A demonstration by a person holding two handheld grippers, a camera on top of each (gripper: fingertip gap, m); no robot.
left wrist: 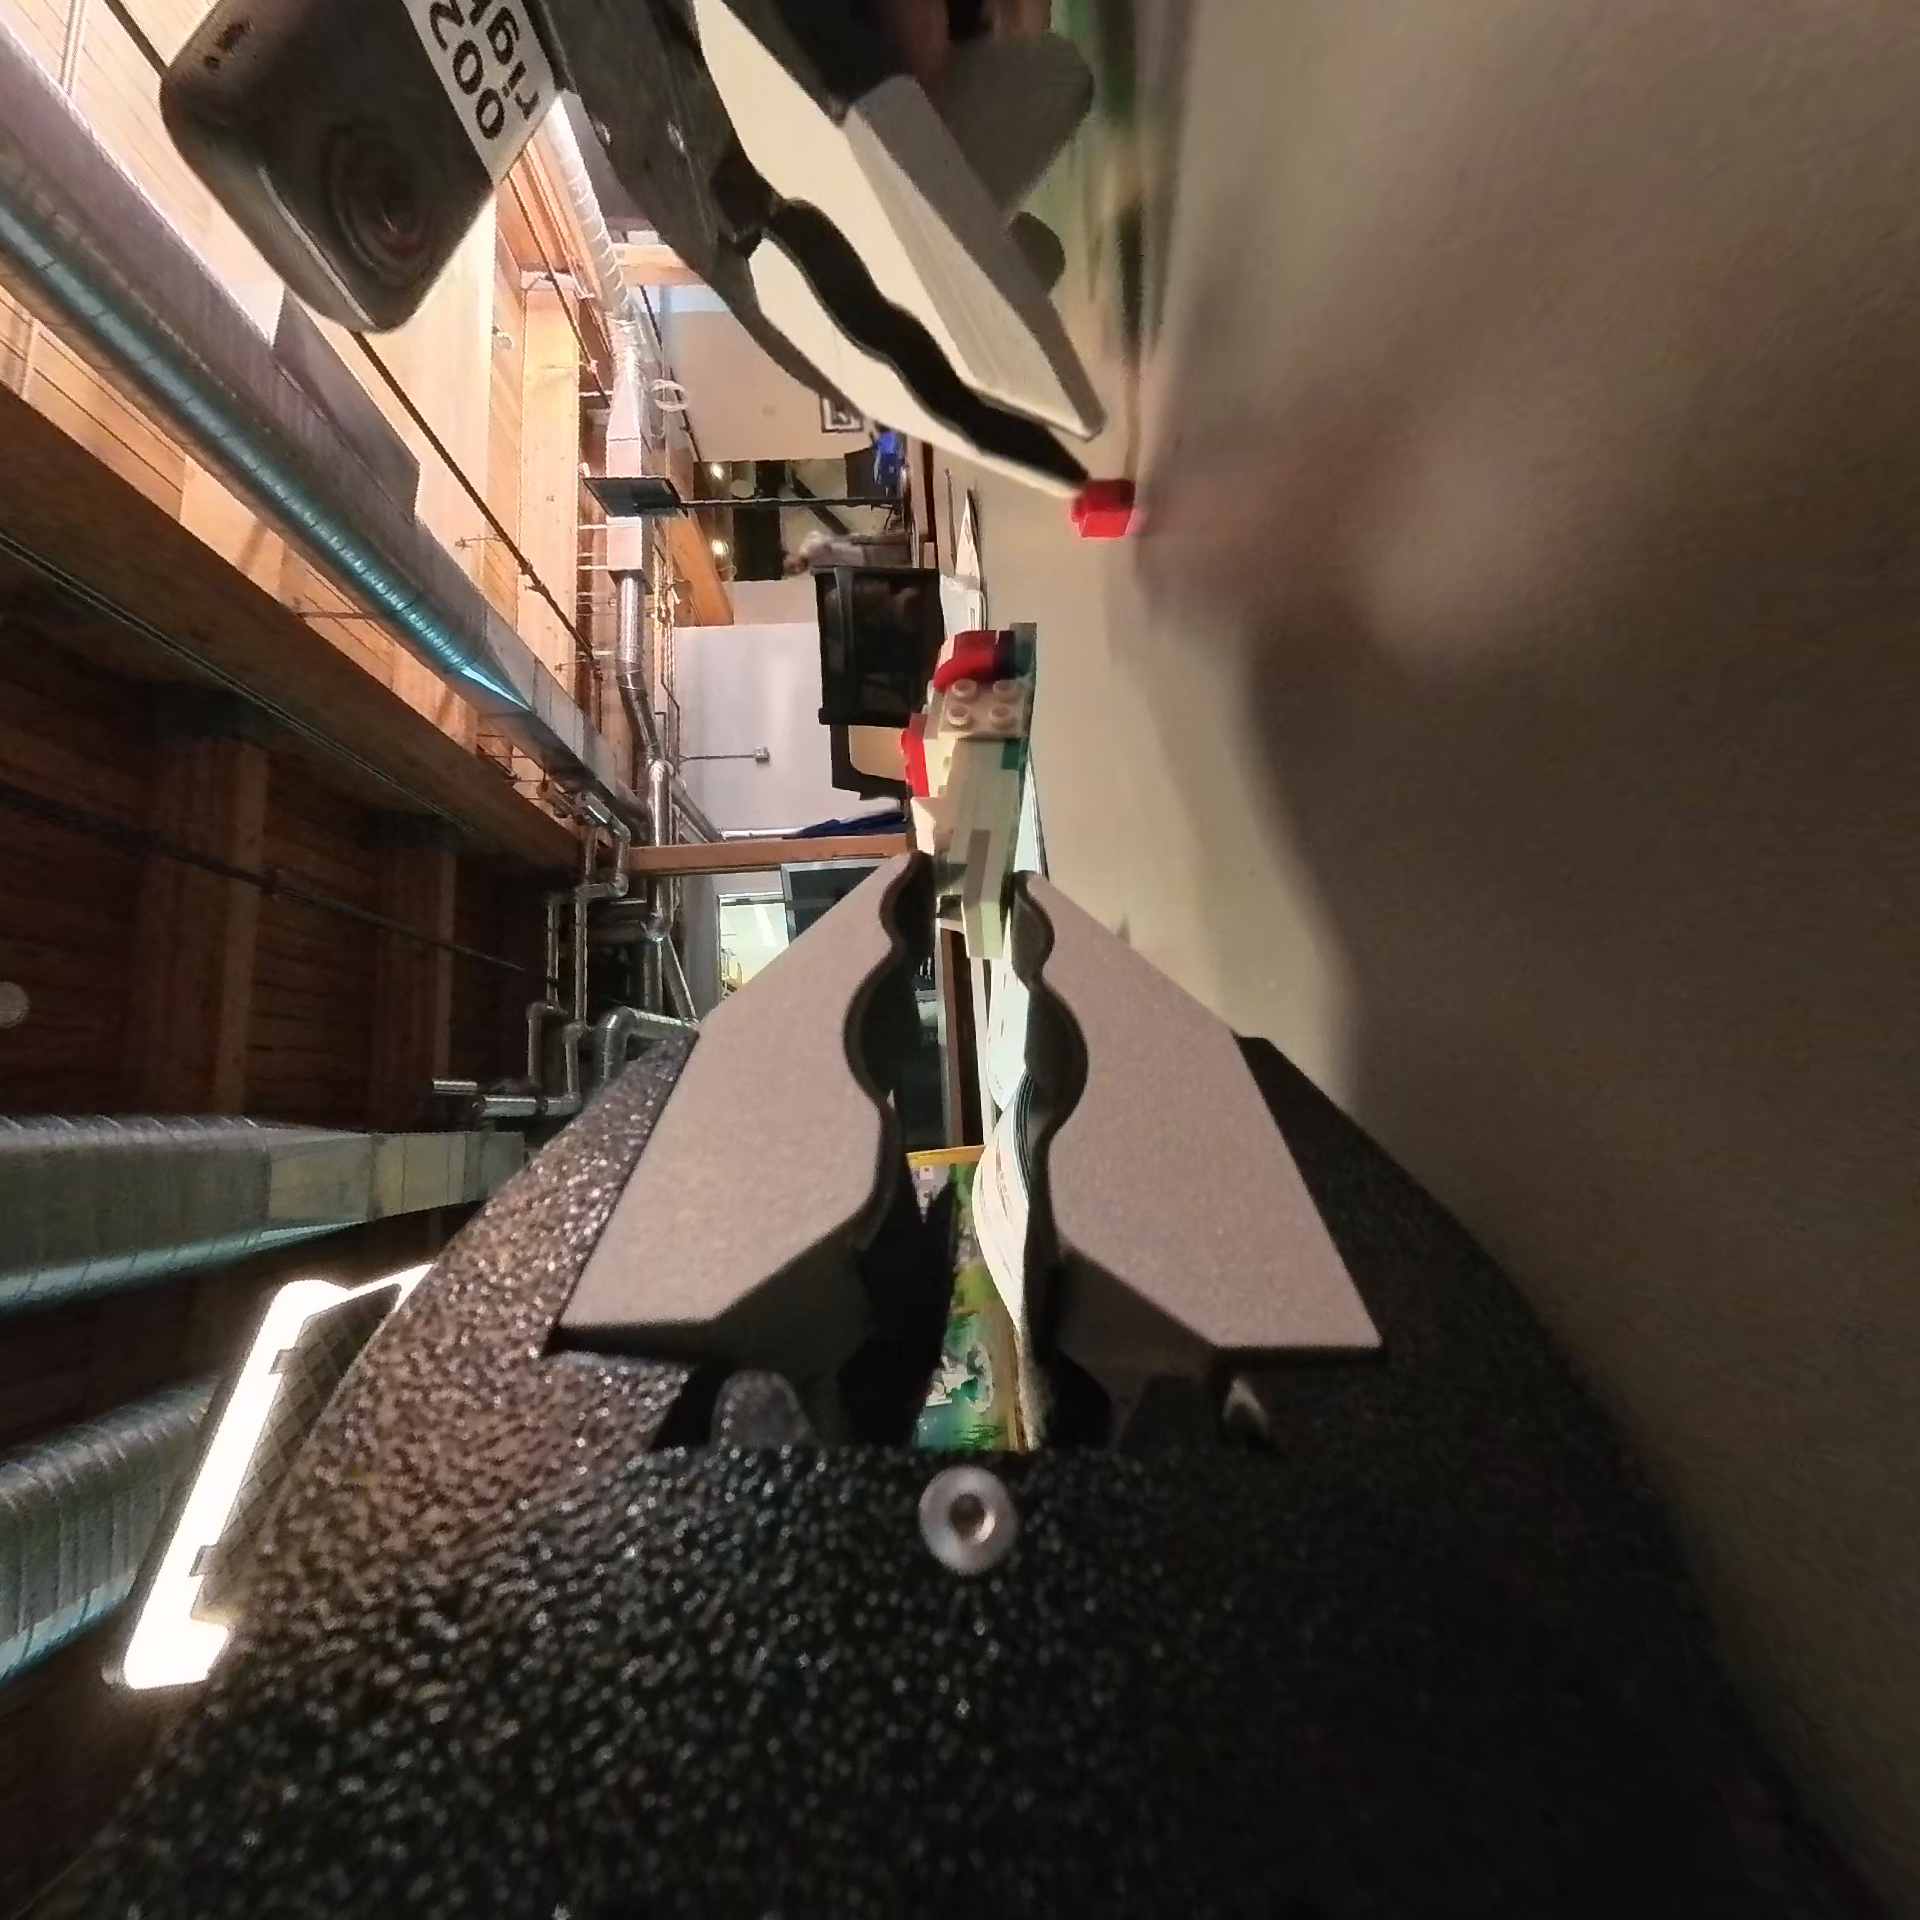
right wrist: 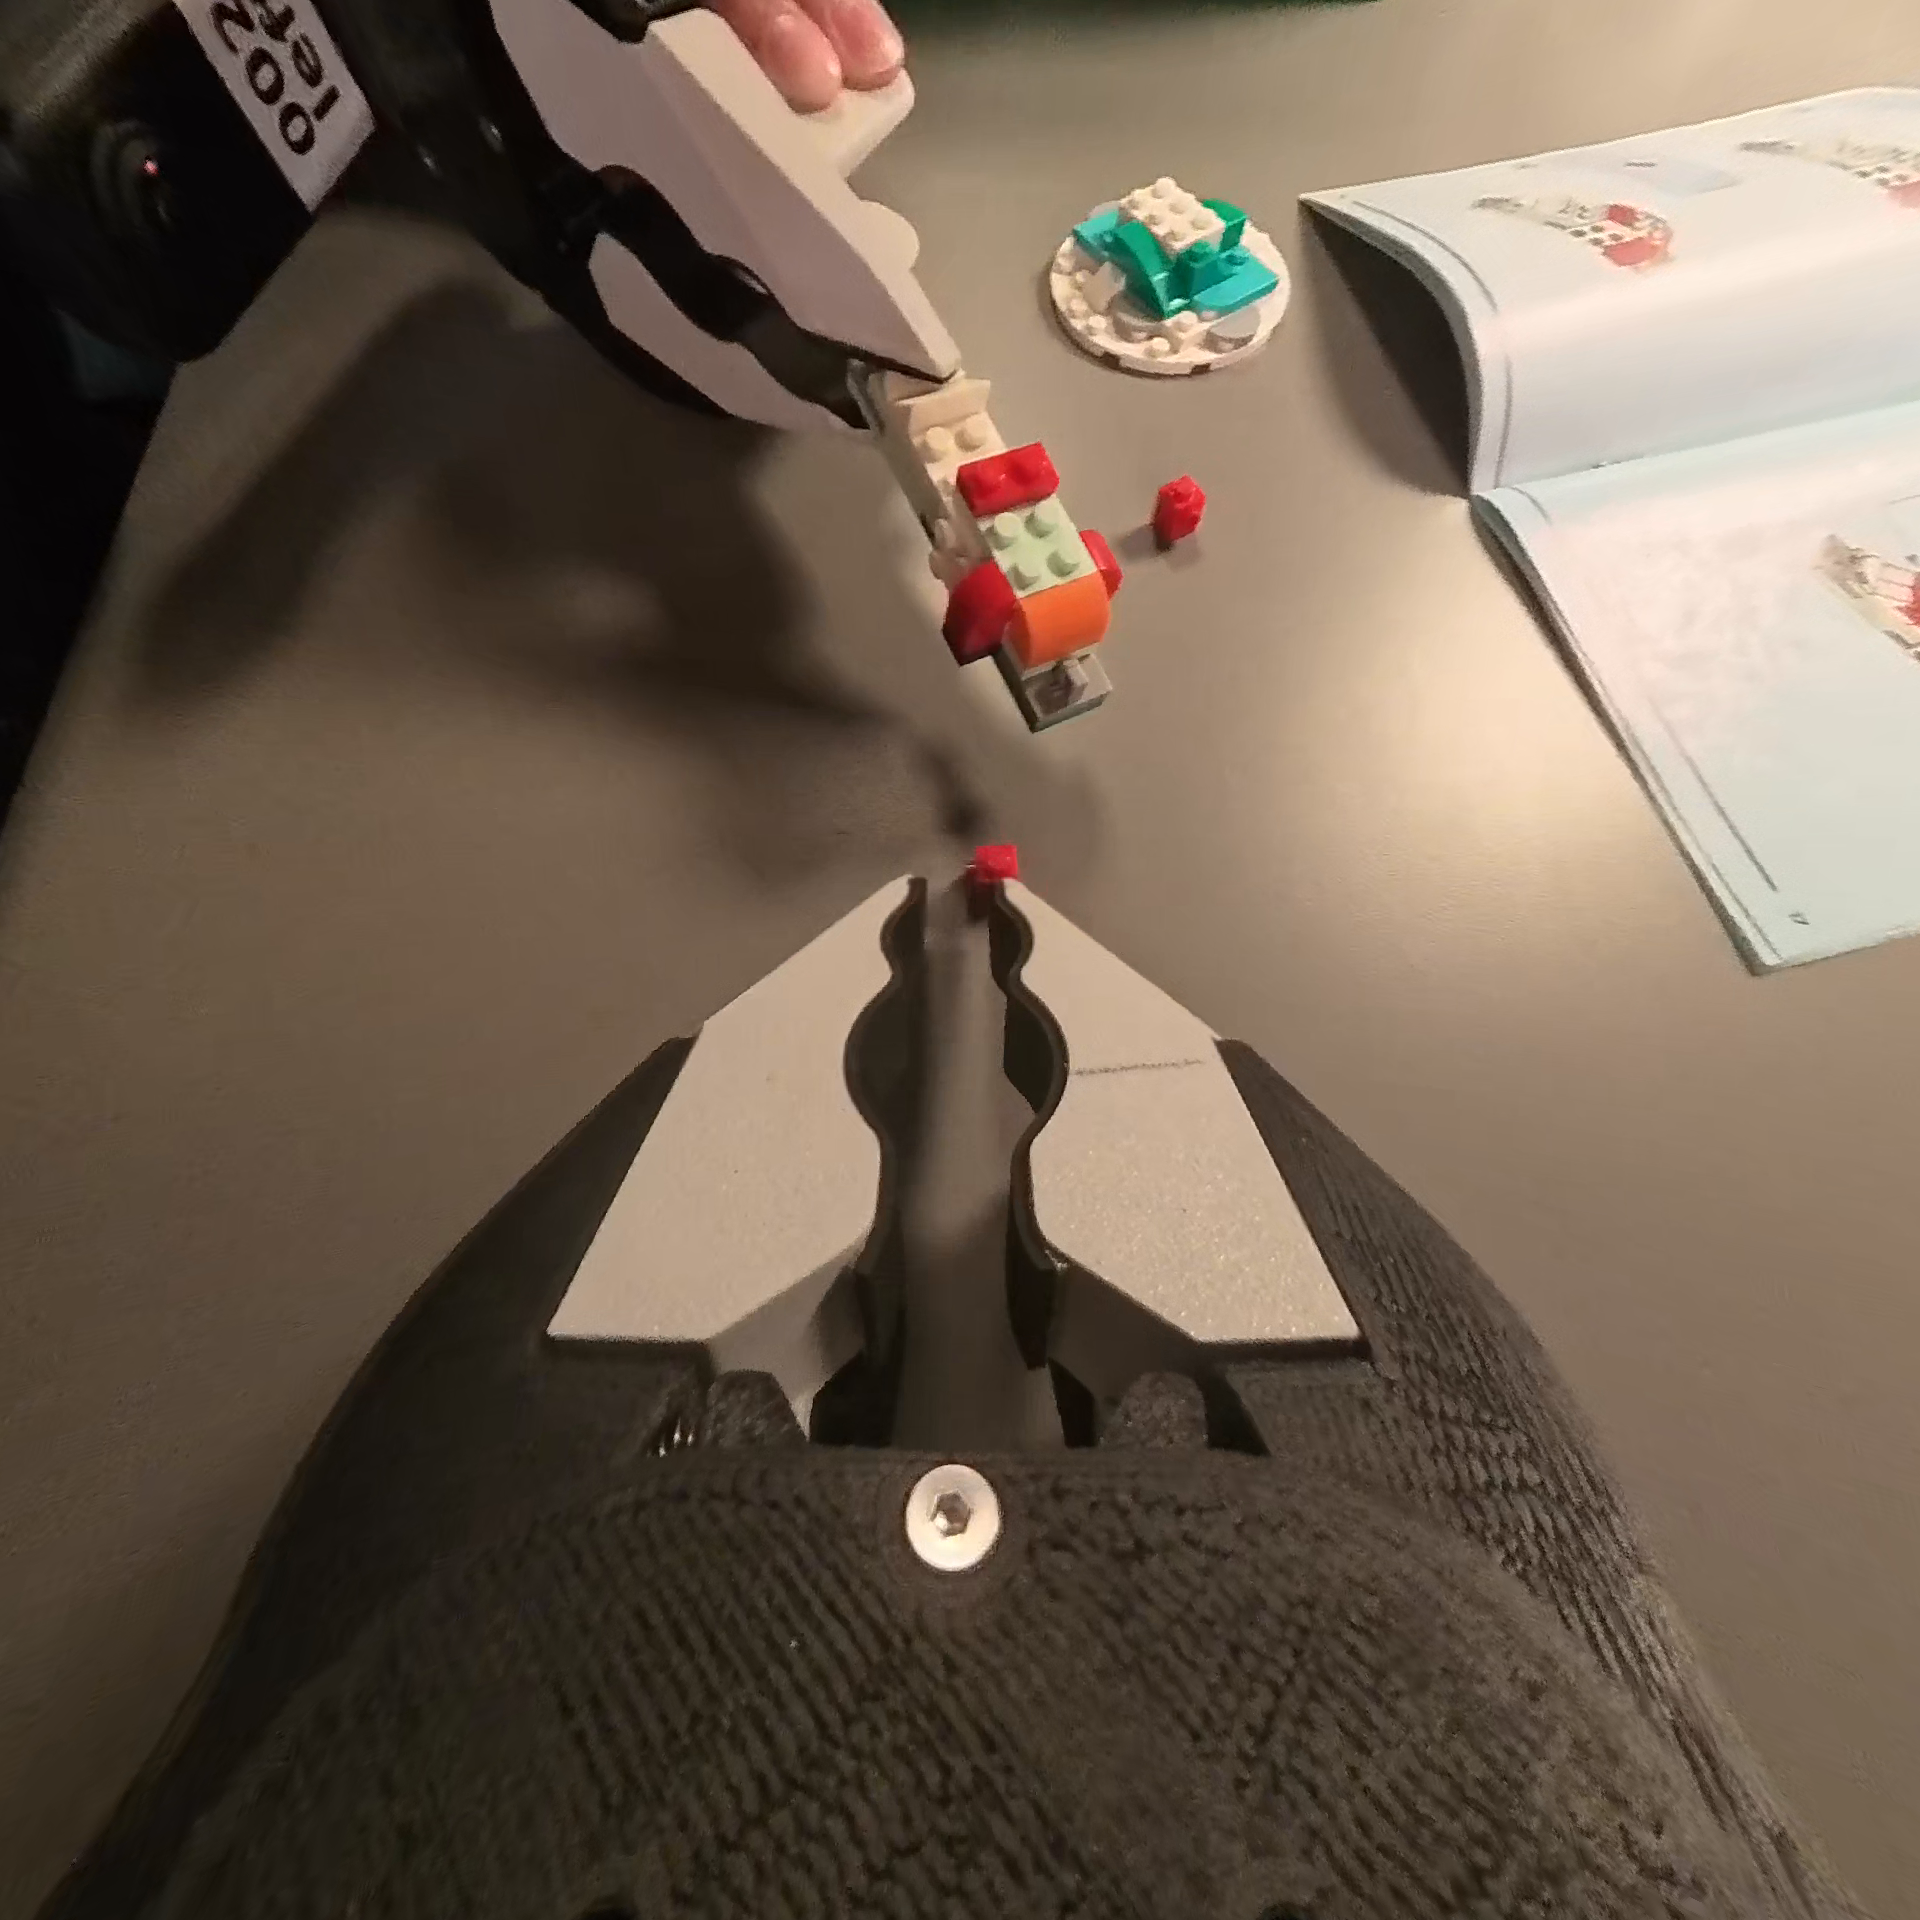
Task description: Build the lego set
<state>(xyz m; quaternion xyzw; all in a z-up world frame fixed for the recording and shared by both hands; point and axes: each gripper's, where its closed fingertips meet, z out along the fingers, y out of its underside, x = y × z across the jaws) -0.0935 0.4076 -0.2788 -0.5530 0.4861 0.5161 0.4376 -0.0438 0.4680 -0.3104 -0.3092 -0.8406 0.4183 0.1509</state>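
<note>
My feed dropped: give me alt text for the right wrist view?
The right gripper pinches a tiny red brick at its tips, above a grey table. Ahead, the left gripper holds a half-built model; an open booklet lies right.

A grey table point(right wrist: 416, 935) fills the foreground; metal ducts point(left wrist: 260, 499) run beneath wooden ceiling boards point(left wrist: 208, 935).

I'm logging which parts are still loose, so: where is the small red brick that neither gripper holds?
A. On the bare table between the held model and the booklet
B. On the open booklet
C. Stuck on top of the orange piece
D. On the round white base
A: the loose red brick stands alone on the table, right of the held model and left of the booklet.
</note>
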